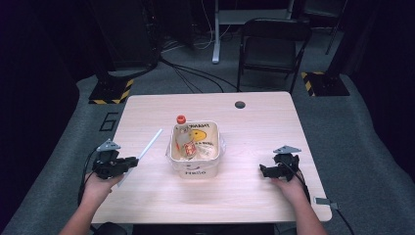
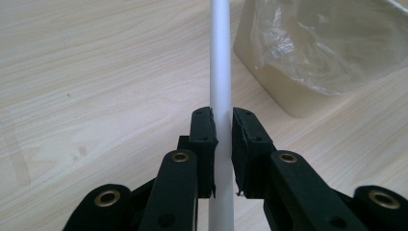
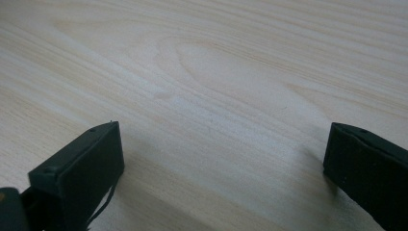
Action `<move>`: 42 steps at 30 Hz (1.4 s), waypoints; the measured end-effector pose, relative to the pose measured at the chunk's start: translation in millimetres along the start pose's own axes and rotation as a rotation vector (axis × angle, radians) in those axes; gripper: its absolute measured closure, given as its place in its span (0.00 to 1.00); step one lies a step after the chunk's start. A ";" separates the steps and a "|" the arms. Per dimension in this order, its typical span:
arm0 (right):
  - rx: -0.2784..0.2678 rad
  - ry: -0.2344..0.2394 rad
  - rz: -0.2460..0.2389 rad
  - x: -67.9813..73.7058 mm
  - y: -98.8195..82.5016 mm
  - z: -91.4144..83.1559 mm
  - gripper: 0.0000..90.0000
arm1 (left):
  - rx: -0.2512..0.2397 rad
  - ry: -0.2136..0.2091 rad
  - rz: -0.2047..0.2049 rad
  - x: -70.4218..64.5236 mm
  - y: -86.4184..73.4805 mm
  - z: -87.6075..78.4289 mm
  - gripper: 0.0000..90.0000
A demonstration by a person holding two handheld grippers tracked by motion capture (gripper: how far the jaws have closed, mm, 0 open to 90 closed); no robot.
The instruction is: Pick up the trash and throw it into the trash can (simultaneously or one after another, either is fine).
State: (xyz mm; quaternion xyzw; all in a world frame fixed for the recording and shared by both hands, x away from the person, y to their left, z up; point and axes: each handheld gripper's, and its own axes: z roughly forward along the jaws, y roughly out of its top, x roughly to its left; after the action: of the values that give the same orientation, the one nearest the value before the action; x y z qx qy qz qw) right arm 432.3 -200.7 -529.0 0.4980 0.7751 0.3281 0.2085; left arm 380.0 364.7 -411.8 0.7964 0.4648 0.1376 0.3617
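Observation:
A long white tube (image 1: 149, 144) lies slanted across the table's left half, and my left gripper (image 1: 128, 163) is shut on its near end. In the left gripper view the white tube (image 2: 221, 72) runs straight up between the two black pads (image 2: 203, 139), which press on both sides of it. A cream square tub (image 1: 194, 149) lined with clear plastic stands mid-table. It holds a bottle with an orange cap (image 1: 181, 119) and some wrappers. My right gripper (image 1: 264, 171) rests at the right side of the table, its jaws wide apart over bare wood (image 3: 216, 120).
The tub's plastic-lined corner (image 2: 317, 53) sits just right of the tube, close to the left gripper. A cable hole (image 1: 240, 104) is near the table's far edge. A folding chair (image 1: 274, 46) and stand bases are on the floor beyond.

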 end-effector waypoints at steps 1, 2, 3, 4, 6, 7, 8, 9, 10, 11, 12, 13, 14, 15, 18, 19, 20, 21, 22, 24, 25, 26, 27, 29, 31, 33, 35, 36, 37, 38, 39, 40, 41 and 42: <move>0.000 0.000 0.000 0.0 0.0 0.0 0.00 | -0.002 0.000 0.002 -0.7 0.5 -1.1 0.88; 0.000 0.000 0.000 0.0 0.0 0.0 0.00 | -0.001 -0.003 0.003 -1.6 1.2 -2.5 0.88; 0.000 0.000 0.000 0.0 0.0 0.0 0.00 | 0.001 -0.005 0.010 -1.9 1.8 -3.6 0.88; 0.000 0.000 0.000 0.0 0.0 0.0 0.00 | 0.004 -0.008 0.017 -2.5 2.4 -4.6 0.88; 0.000 0.000 0.000 0.0 0.0 0.0 0.00 | 0.007 -0.014 0.020 -4.2 3.2 -6.5 0.88; 0.000 0.000 0.000 0.0 0.0 0.0 0.00 | 0.006 -0.015 0.024 -5.1 3.5 -7.5 0.88; 0.000 0.000 0.001 0.1 0.0 0.0 0.00 | 0.003 -0.019 0.022 -6.2 3.9 -8.3 0.88; -0.001 0.000 -0.001 -0.1 0.0 0.1 0.00 | 0.005 -0.021 0.032 -6.7 4.5 -9.7 0.88; 0.000 0.000 0.001 0.0 0.0 0.0 0.00 | 0.001 -0.022 0.031 -8.1 4.8 -10.6 0.88; 0.000 0.000 0.000 0.0 0.0 0.0 0.00 | 0.004 -0.026 0.038 -8.9 5.6 -12.2 0.88; 0.000 0.000 0.000 0.0 0.0 0.0 0.00 | -0.001 -0.027 0.041 -10.0 6.2 -13.4 0.88; 0.000 0.000 0.001 0.0 0.0 0.0 0.00 | 0.000 -0.029 0.046 -11.0 6.8 -14.9 0.88; 0.000 0.000 0.000 0.0 0.0 0.0 0.00 | -0.001 -0.032 0.049 -12.2 7.3 -16.3 0.88; 0.000 0.000 0.000 0.0 0.0 0.0 0.00 | -0.003 -0.035 0.051 -13.3 7.9 -17.4 0.88; 0.000 0.000 0.000 0.0 0.0 0.0 0.00 | 0.004 -0.047 0.064 -16.8 9.6 -21.1 0.88; 0.000 0.000 0.000 0.0 0.0 0.0 0.00 | 0.005 -0.049 0.073 -18.1 10.0 -22.1 0.88; 0.000 0.000 0.000 0.0 0.0 0.0 0.00 | 0.008 -0.051 0.083 -19.2 10.5 -23.1 0.88; 0.000 0.000 0.000 0.0 0.0 0.0 0.00 | 0.004 -0.051 0.087 -20.8 10.5 -23.4 0.88; 0.000 0.000 0.000 0.0 0.0 0.0 0.00 | 0.011 -0.058 0.094 -21.9 10.5 -24.4 0.88; 0.000 0.000 0.001 0.0 0.0 0.0 0.00 | 0.005 -0.063 0.100 -25.1 10.0 -24.2 0.88; 0.000 0.000 0.001 0.0 0.0 0.0 0.00 | 0.009 -0.069 0.106 -26.3 10.0 -24.1 0.88; 0.000 0.000 0.000 0.0 0.0 0.0 0.00 | 0.010 -0.072 0.111 -27.6 10.4 -24.2 0.88; 0.000 0.000 0.000 0.0 0.0 0.0 0.00 | 0.007 -0.075 0.111 -29.2 10.6 -24.1 0.88; 0.000 0.000 0.000 0.0 0.0 0.0 0.00 | 0.010 -0.082 0.123 -31.5 12.1 -25.2 0.88; 0.000 0.000 0.000 0.0 0.0 0.0 0.00 | 0.006 -0.089 0.125 -34.9 14.2 -26.7 0.88; -0.001 0.000 -0.001 -0.1 0.0 0.1 0.00 | 0.005 -0.091 0.133 -37.6 16.0 -27.7 0.88; 0.000 0.000 0.001 0.0 0.0 0.0 0.00 | -0.001 -0.095 0.142 -40.5 18.2 -28.3 0.88; 0.000 0.000 0.000 0.0 0.0 0.0 0.00 | -0.001 -0.100 0.146 -42.1 19.3 -28.5 0.88; 0.000 0.000 0.000 0.0 0.0 0.0 0.00 | -0.001 -0.104 0.156 -43.5 20.5 -28.5 0.88; 0.000 0.000 0.000 0.0 0.0 0.0 0.00 | -0.002 -0.104 0.157 -44.7 21.0 -28.1 0.88; 0.000 0.000 0.001 0.0 0.0 0.0 0.00 | -0.001 -0.111 0.158 -46.0 21.8 -27.4 0.88; 0.000 0.000 0.000 0.0 0.0 0.0 0.00 | -0.004 -0.110 0.161 -47.3 22.2 -25.9 0.88; 0.000 0.000 0.000 0.0 0.0 0.0 0.00 | 0.001 -0.115 0.169 -48.2 23.4 -24.5 0.88; 0.000 0.000 0.000 0.0 0.0 0.0 0.00 | 0.002 -0.120 0.166 -49.6 24.3 -22.8 0.88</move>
State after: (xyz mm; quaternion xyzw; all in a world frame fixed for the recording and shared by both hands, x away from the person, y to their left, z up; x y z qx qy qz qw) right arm 432.3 -200.7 -529.0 0.4980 0.7751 0.3282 0.2084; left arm 356.6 325.8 -372.9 0.8393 0.3750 0.1186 0.3754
